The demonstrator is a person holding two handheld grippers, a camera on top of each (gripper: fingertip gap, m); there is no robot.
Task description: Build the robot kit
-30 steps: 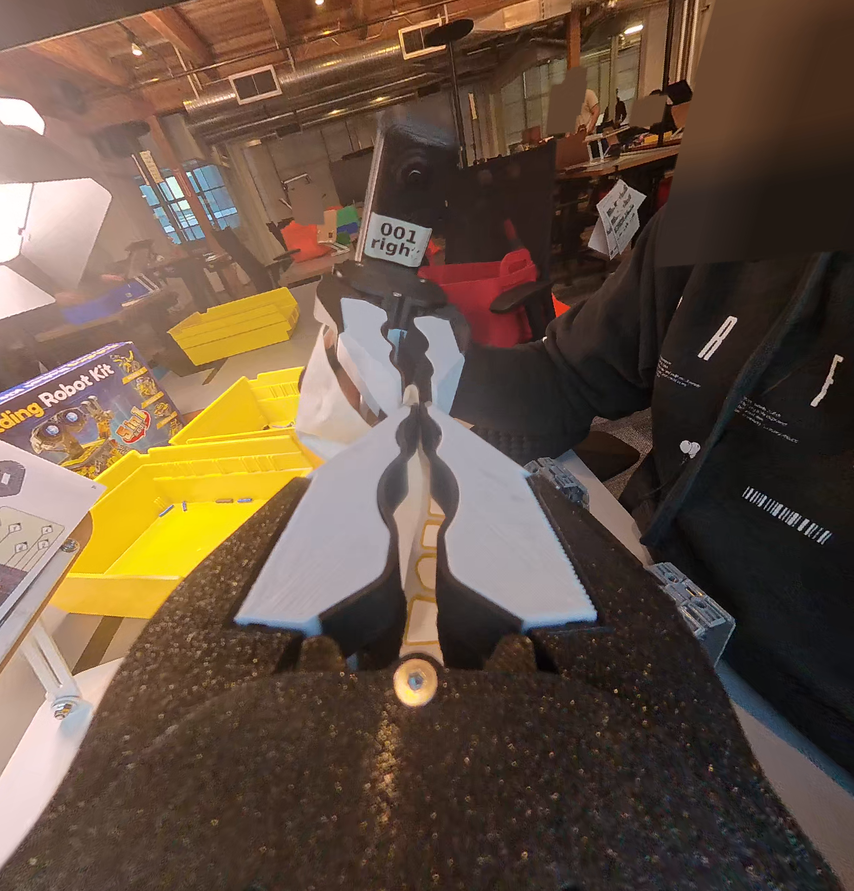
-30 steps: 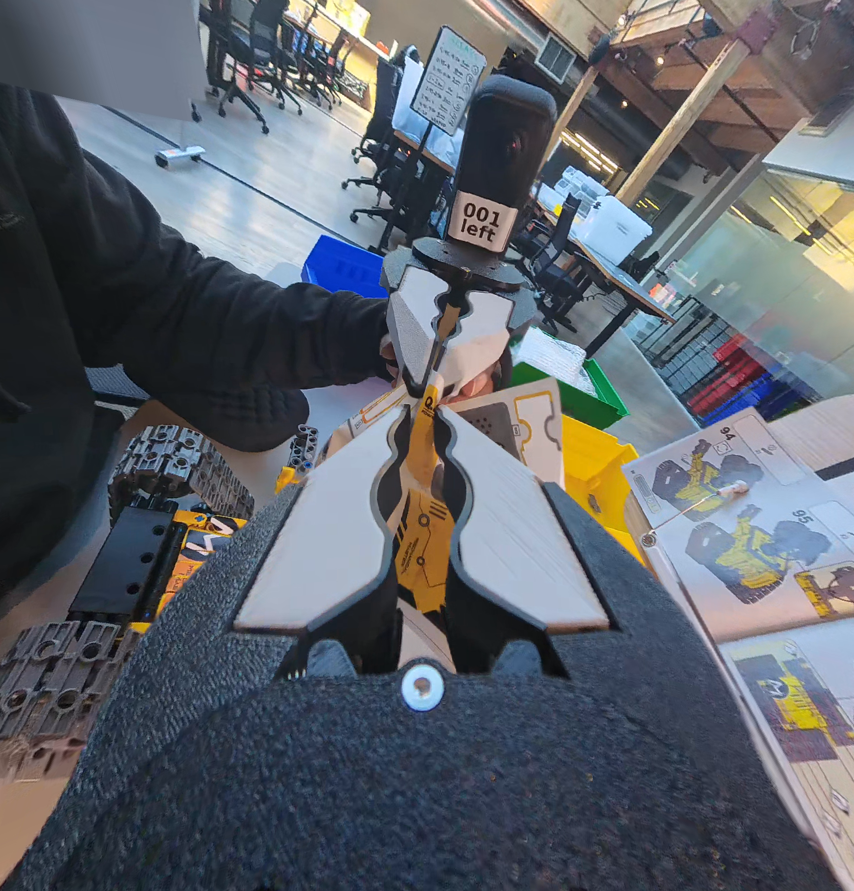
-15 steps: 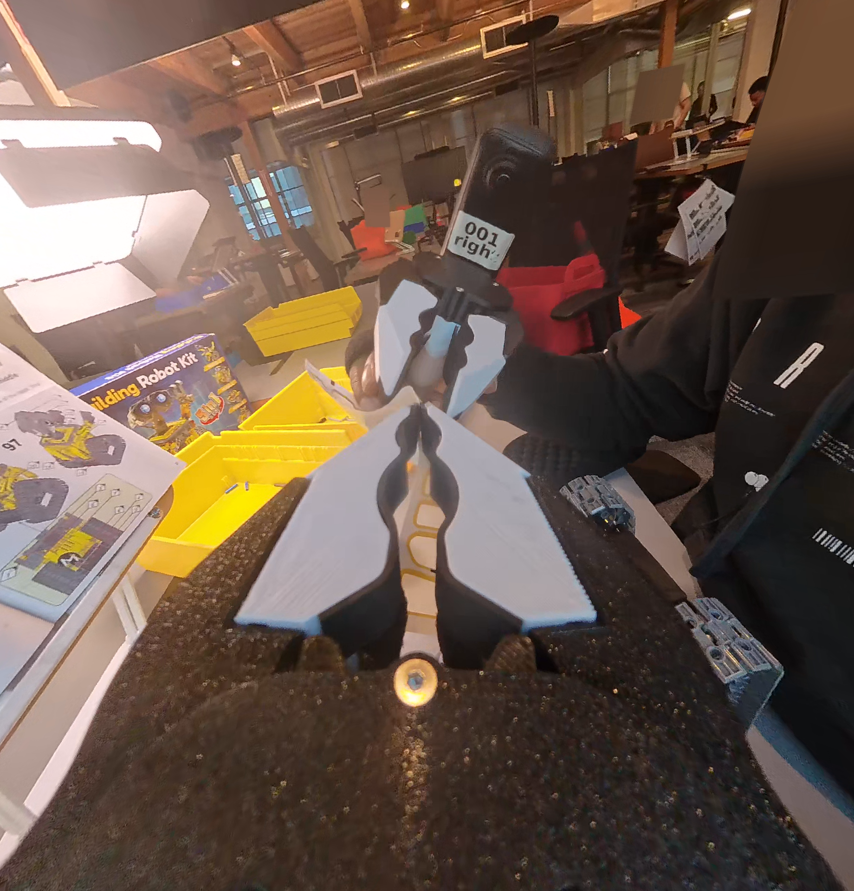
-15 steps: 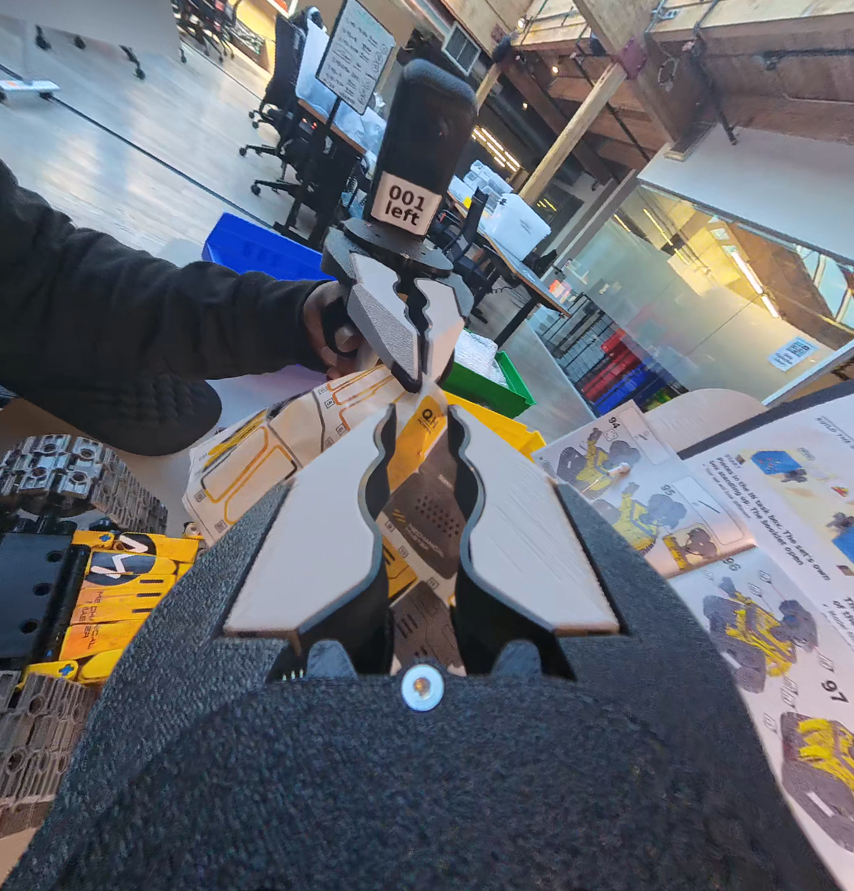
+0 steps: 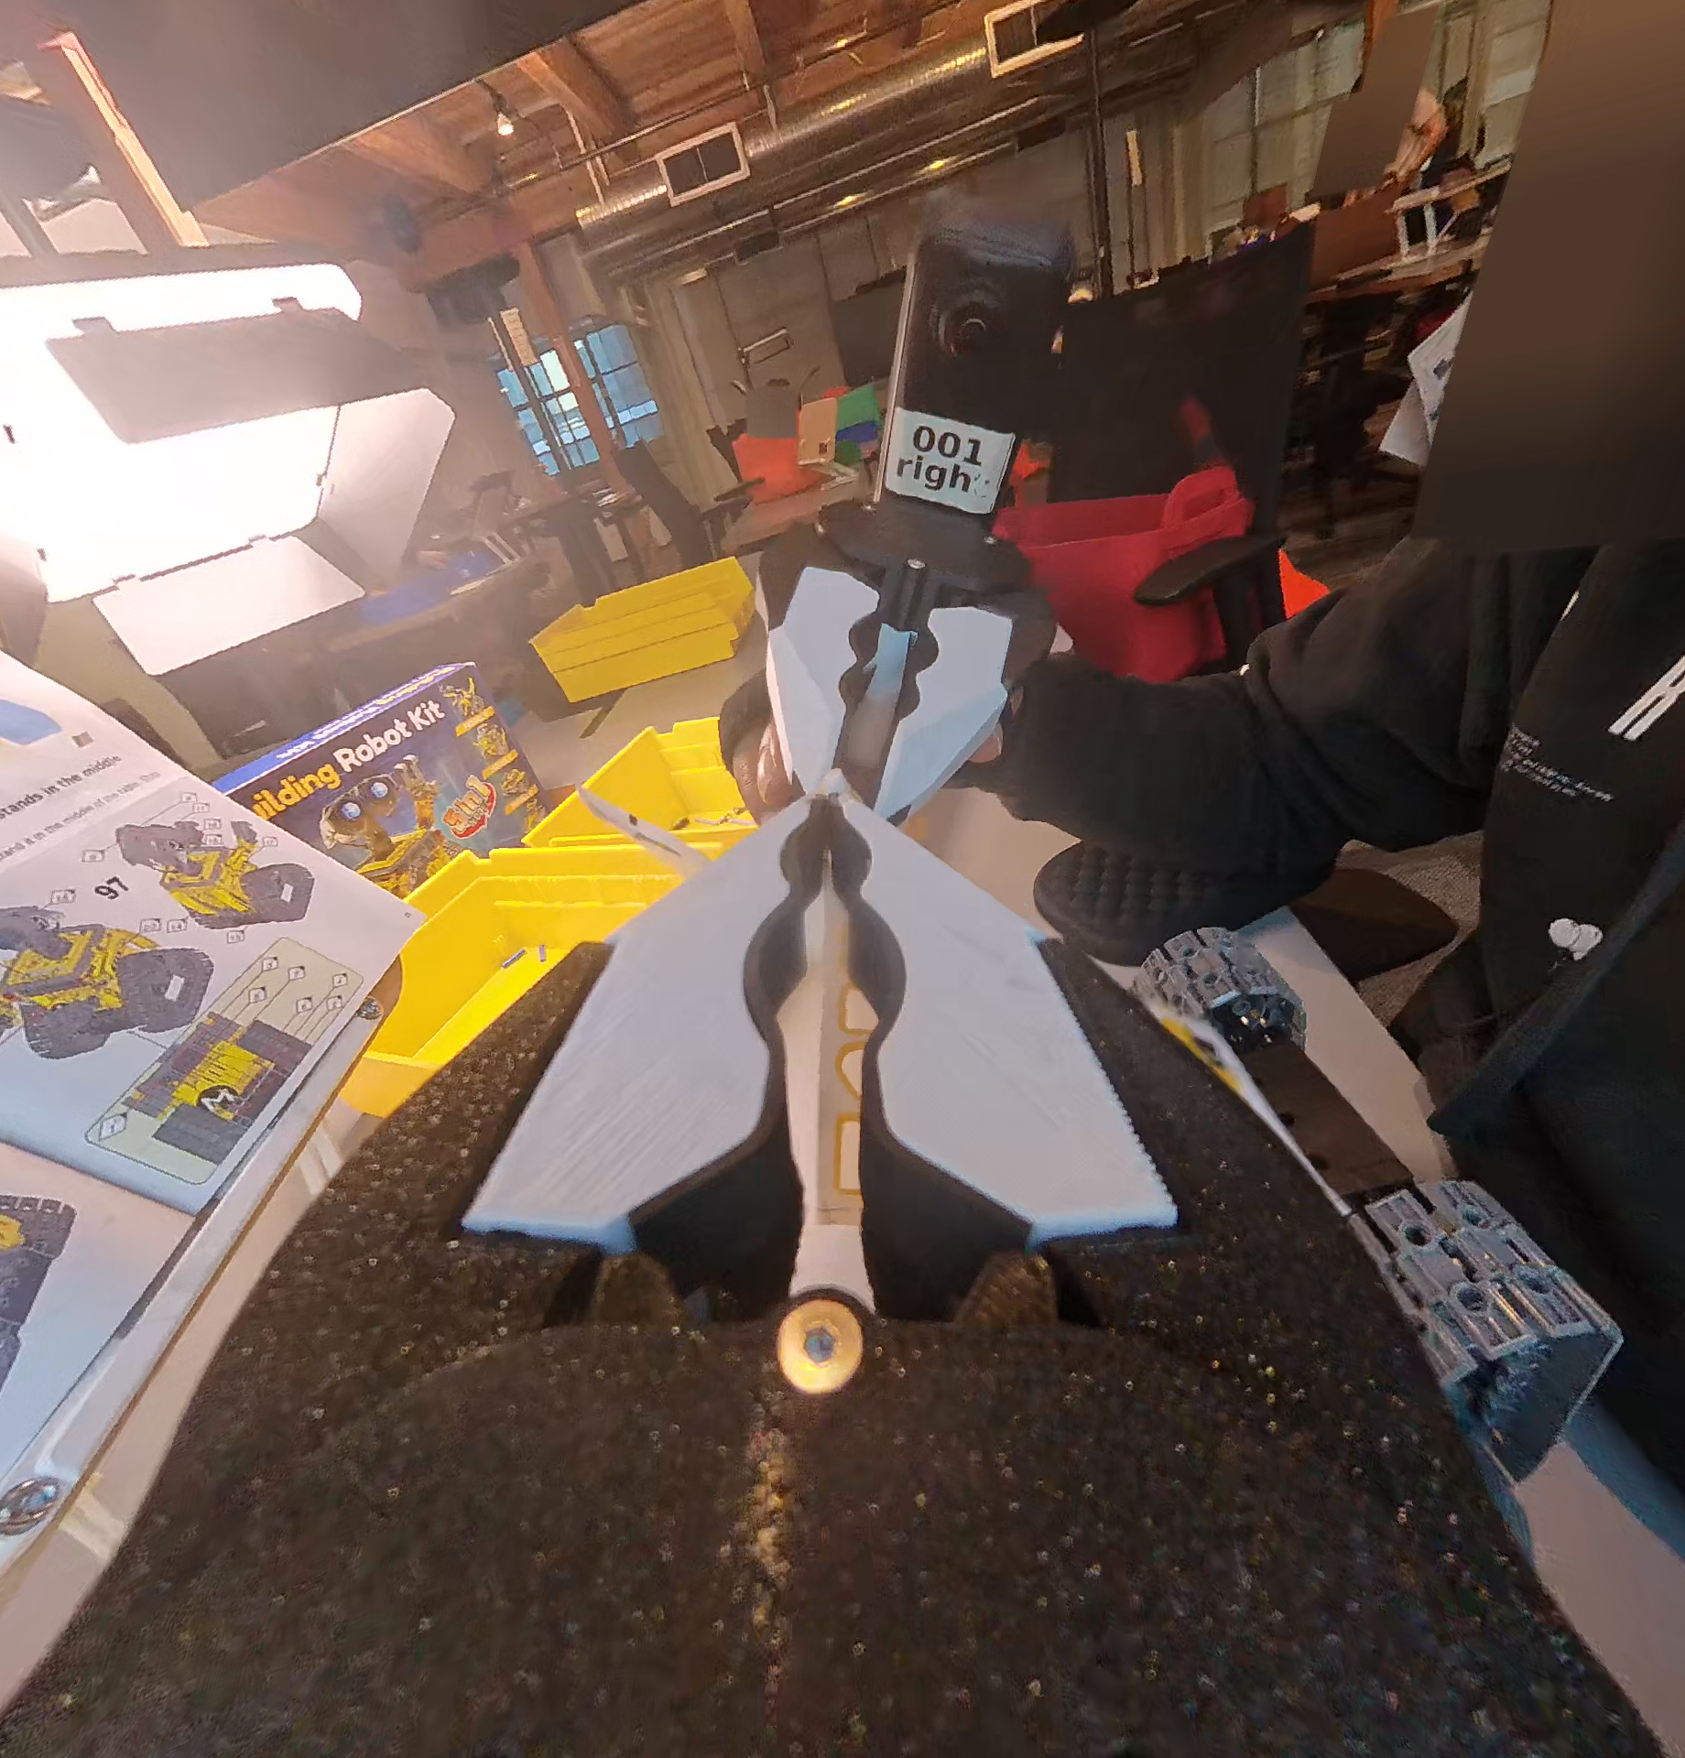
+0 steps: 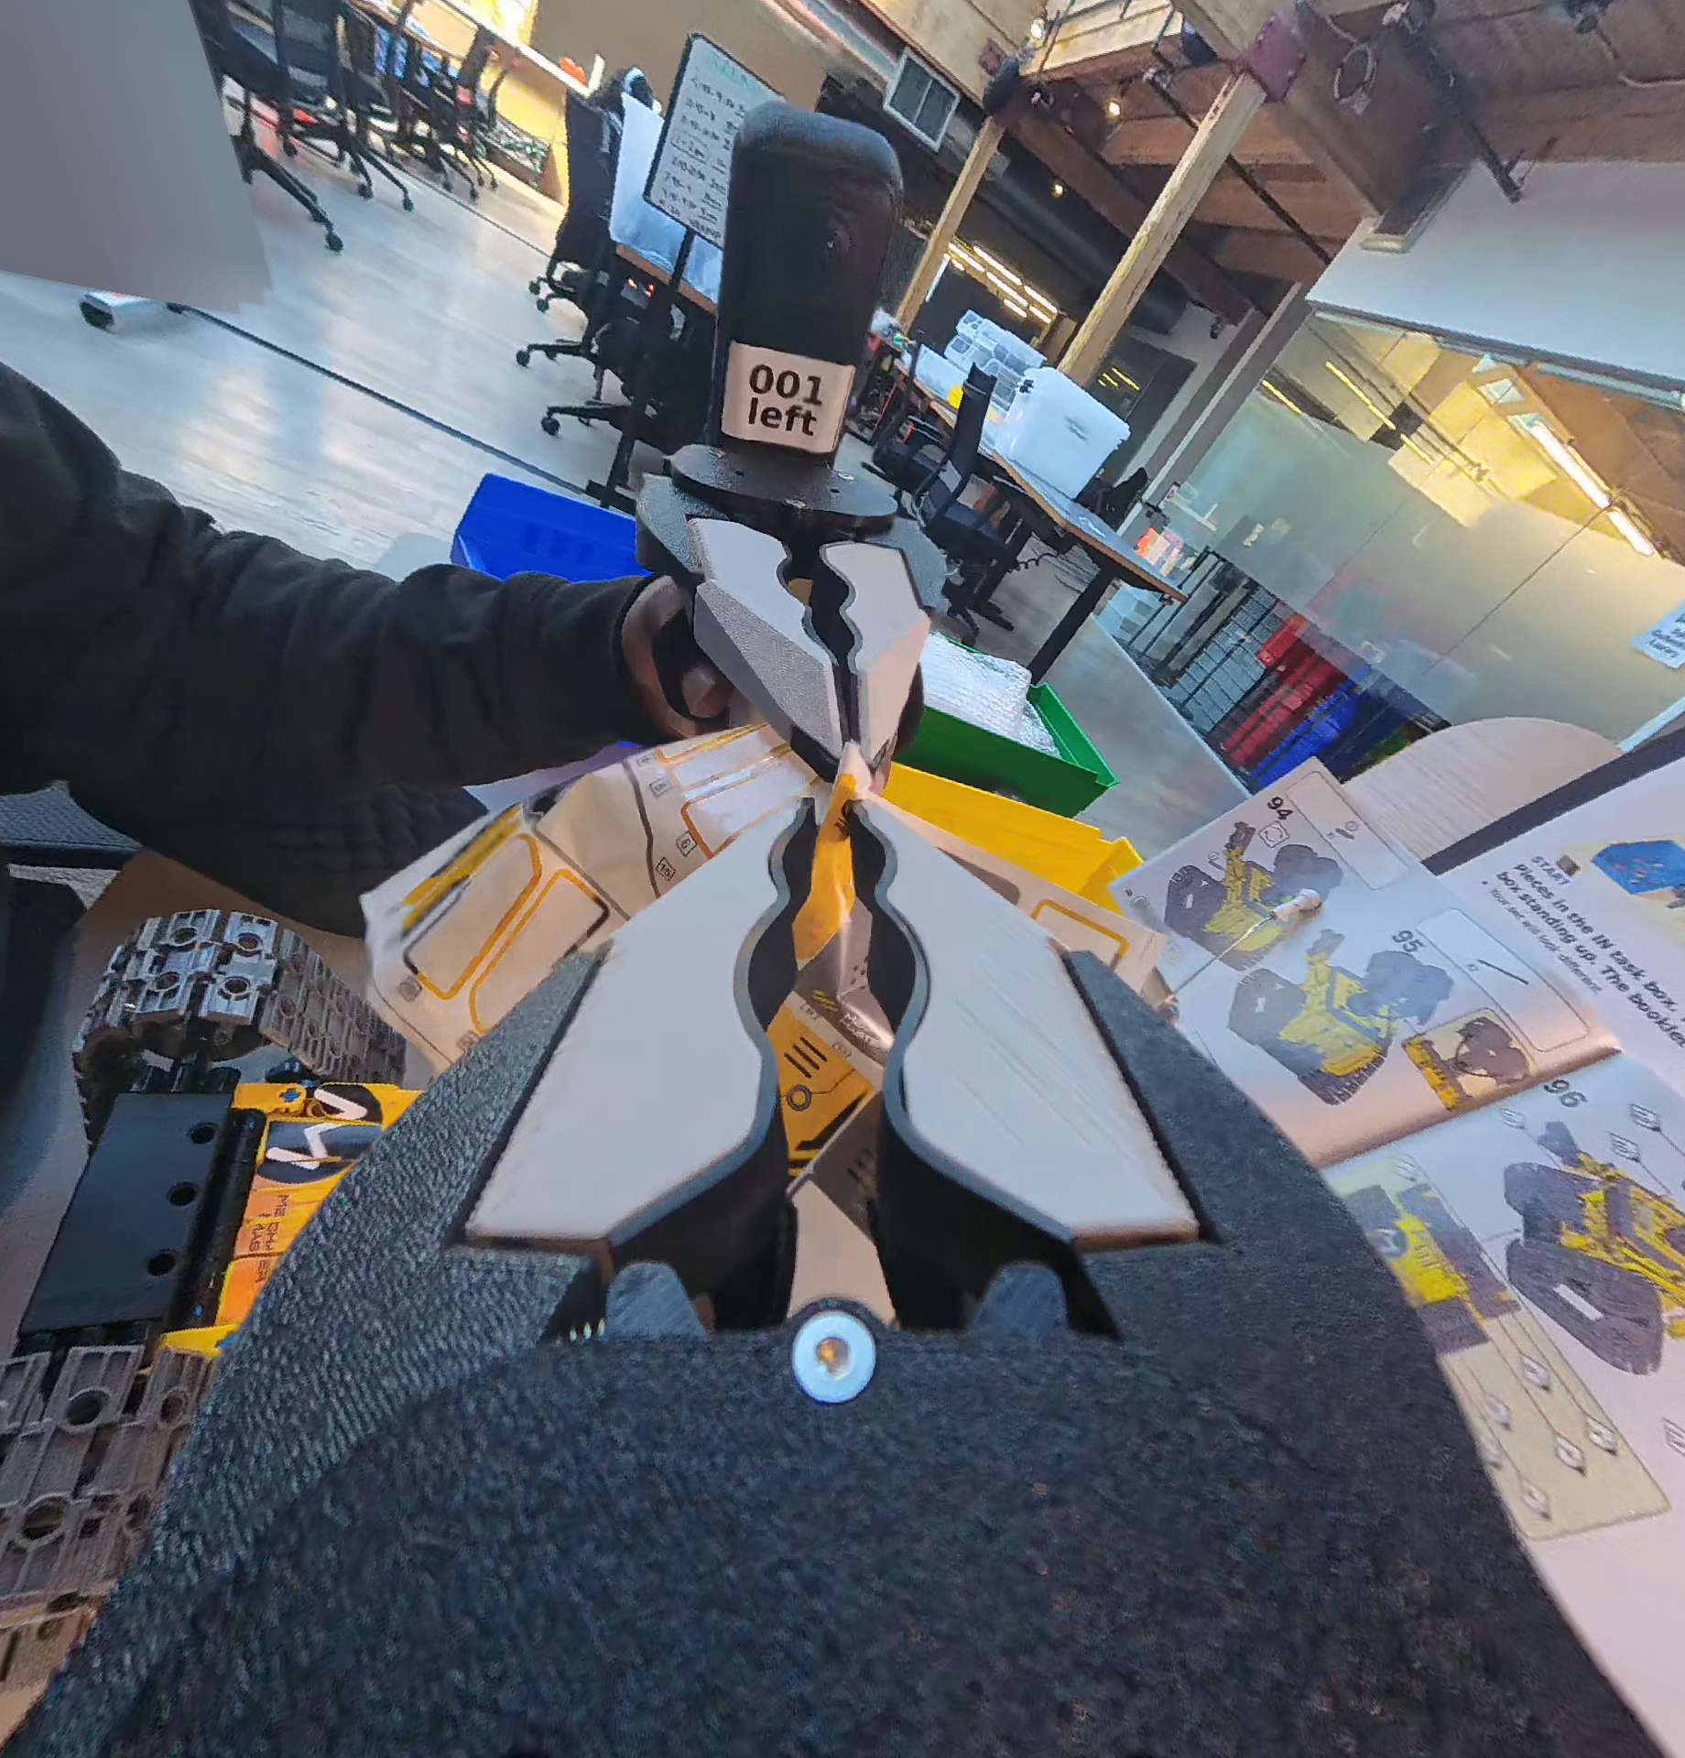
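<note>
A sticker sheet [image 6: 534, 904], white with orange outlines and yellow stickers, hangs in the air between both grippers. My left gripper [image 5: 824, 816] is shut on it, with the sheet's edge [image 5: 824, 1046] running down between the jaws. My right gripper [image 6: 843, 816] is shut on a yellow part of the same sheet. The two grippers meet tip to tip. The right gripper also shows in the left wrist view [image 5: 843, 785], and the left gripper in the right wrist view [image 6: 848, 752]. A person's hand in a black sleeve [image 5: 1248, 761] holds each one.
An open instruction booklet [image 6: 1391, 999] lies on the right and also shows in the left wrist view [image 5: 154, 951]. Yellow bins [image 5: 534, 951] and a robot kit box [image 5: 391, 771] stand beyond. A tracked model with grey treads [image 6: 201, 999] and a black and yellow body [image 6: 154, 1208] sits below. A green bin [image 6: 1010, 752] is farther back. The grippers are tip to tip, or close to it.
Both grippers have stayed shut on the sheet, tip to tip. They have swung and tilted together, and the sheet now spreads out more to the left in the right wrist view.
</note>
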